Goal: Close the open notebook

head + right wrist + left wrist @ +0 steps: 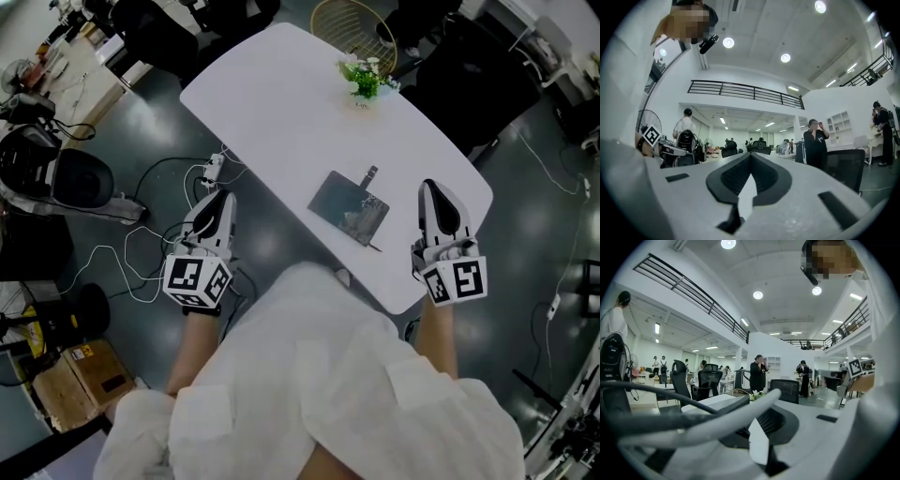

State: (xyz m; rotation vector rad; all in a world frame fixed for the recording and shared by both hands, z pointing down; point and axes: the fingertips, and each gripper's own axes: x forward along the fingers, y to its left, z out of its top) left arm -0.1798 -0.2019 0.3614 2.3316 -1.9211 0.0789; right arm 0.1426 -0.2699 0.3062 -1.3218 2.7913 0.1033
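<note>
Hovering by the white rounded bench | dark grey rectangular notebook lay near its near edge, looked closed | left gripper, right gripper: fingers clenched, empty | next: likely only confirming the cover.

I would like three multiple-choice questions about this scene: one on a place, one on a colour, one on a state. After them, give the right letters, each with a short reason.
1. Where does the small plant stand?
A. At the far end of the table, beyond the notebook
B. On the floor
C. On top of the notebook

2. What colour is the table top?
A. Black
B. White
C. Red

3. How do the jaws of the right hand-held gripper stand?
A. Wide apart
B. Closed on the notebook
C. Together, with nothing between them

Answers: 1 A, since the head view shows the plant at the far end, past the notebook; 2 B, since the top is plain white; 3 C, since the right gripper view shows the jaws meeting on nothing.
</note>
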